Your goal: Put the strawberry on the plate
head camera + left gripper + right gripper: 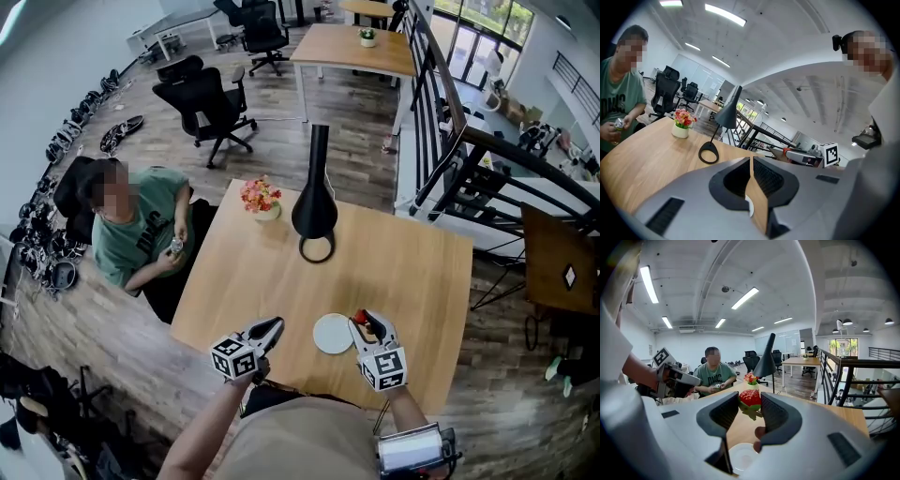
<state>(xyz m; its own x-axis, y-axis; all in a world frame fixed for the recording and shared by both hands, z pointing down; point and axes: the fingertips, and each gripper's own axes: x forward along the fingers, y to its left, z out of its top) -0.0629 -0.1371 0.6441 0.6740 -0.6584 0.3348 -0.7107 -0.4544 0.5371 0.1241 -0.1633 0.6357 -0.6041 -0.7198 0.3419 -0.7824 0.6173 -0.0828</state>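
You are clamping the red, green-leafed strawberry [750, 398] in your right claw [750, 402], close above the small round white plate [742, 456] for release, your left claw [751, 165] idling closed.

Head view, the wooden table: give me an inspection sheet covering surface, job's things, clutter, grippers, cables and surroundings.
Surface: light wooden rectangular table.
Job's things: small white round plate, nothing on it, lying between the two grippers; red strawberry with green leaves, held above the table and not on the plate.
Clutter: black cone-shaded lamp with ring base; white pot of pink and orange flowers.
Grippers: left gripper shut, nothing between its jaws; right gripper shut on the strawberry.
Cables: nothing seen.
Surroundings: seated person in a green shirt at the table's side; black office chairs; black stair railing.
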